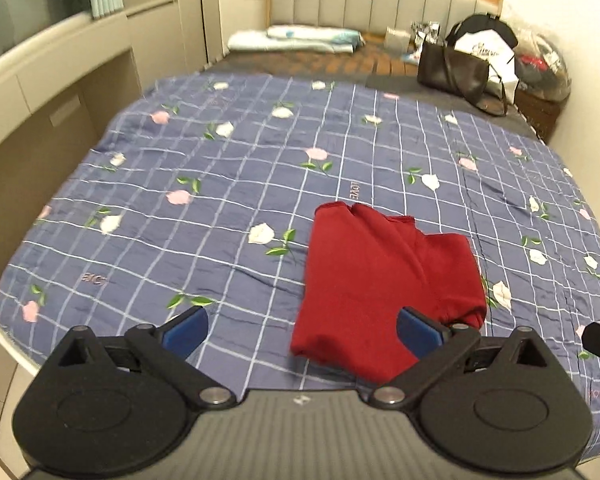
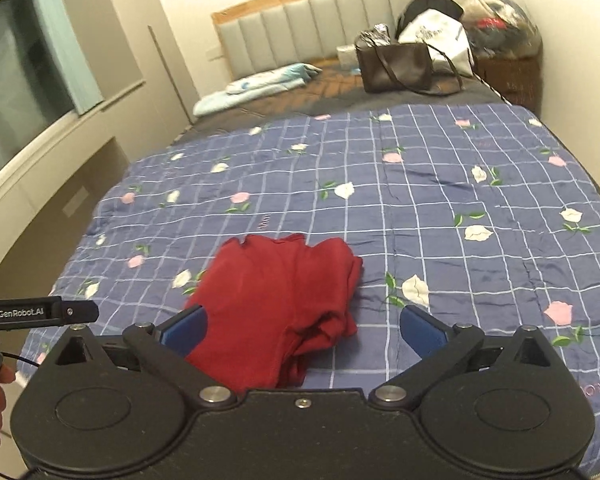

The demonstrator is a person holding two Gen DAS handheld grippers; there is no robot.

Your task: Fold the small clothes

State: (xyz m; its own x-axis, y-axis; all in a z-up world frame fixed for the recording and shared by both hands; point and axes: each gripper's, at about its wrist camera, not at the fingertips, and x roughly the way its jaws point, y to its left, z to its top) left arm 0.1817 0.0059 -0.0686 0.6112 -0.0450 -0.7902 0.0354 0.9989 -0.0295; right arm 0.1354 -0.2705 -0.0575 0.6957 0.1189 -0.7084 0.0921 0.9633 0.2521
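Seemingly already folded, the red garment [image 1: 380,280] lies on the blue checked quilt [image 1: 220,200] near its front edge. From the left wrist view, the left gripper [image 1: 302,332] is spread wide and holds nothing; the cloth sits ahead and to its right, long axis running away from the camera. From the right wrist view, the right gripper [image 2: 304,330] is equally wide and empty, with the garment ahead and slightly left, its near edge between the fingers. Neither hand looks clearly nearer.

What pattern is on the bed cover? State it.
Blue-purple cover with a white grid and pink and white flowers; clearest in the right wrist view.
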